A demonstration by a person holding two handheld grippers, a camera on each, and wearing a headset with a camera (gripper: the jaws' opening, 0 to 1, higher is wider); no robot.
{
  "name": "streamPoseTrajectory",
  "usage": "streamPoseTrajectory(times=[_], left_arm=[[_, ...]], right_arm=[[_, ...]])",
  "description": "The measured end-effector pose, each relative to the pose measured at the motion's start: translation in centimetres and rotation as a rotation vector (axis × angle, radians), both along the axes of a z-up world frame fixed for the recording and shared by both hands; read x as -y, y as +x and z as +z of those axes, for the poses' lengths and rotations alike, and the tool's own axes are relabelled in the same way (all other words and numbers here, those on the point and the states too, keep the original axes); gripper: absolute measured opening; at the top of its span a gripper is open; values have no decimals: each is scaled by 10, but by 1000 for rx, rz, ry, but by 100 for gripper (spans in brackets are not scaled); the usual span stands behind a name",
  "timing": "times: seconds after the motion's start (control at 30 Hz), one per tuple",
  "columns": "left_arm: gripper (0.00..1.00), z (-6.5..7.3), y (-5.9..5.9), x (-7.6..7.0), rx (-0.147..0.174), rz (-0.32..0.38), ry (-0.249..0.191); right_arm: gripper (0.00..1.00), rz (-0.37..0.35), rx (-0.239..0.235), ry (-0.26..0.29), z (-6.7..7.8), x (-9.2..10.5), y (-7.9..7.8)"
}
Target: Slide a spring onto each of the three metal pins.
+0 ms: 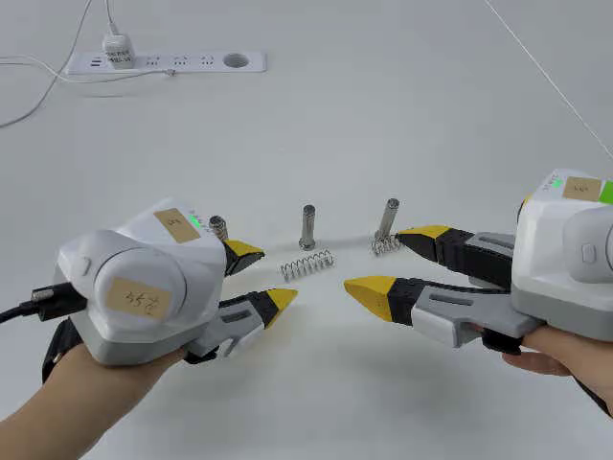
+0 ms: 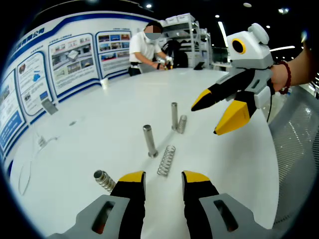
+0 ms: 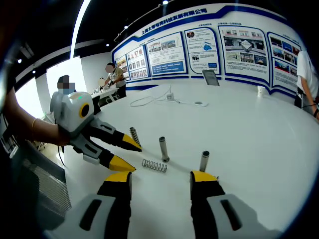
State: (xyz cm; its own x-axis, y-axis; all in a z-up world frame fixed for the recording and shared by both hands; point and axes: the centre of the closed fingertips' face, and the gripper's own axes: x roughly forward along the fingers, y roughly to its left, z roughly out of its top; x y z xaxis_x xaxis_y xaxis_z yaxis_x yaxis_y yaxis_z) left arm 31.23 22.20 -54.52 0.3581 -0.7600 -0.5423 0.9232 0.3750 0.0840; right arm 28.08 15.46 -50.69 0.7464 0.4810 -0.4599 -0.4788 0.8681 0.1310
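Three metal pins stand in a row on the white table. The left pin [image 1: 219,228] carries a spring; the middle pin [image 1: 307,227] and right pin [image 1: 390,218] are bare. One loose spring [image 1: 306,265] lies flat in front of the middle pin, and a second spring [image 1: 386,245] rests at the right pin's base. My left gripper [image 1: 263,275] is open and empty, just left of the flat spring [image 2: 166,160]. Opposite it, my right gripper [image 1: 375,259] is open and empty too, its upper tip close to the second spring. The flat spring [image 3: 153,165] lies ahead of the right jaws.
A white power strip [image 1: 165,63] with a plugged charger and cables lies at the table's far left. A thin cable [image 1: 551,81] crosses the far right. A person [image 2: 149,50] stands at the table's far end. The table's edge [image 2: 279,164] runs to the right of the pins.
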Motion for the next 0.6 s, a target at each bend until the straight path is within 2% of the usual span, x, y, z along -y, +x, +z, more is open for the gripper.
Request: streamPoseTrajectory(times=[0.43,0.57,0.6], left_arm=[[24,-13,1,12,-34,-16,14],[21,-17,3,11,-33,-17,29],[21,-16,3,13,-36,-19,21]], right_arm=[[58,-24,-16,6,-3,9,-2],[61,-32,-22,6,-4,11,-3],[61,-34,-23,5,-4,11,-3]])
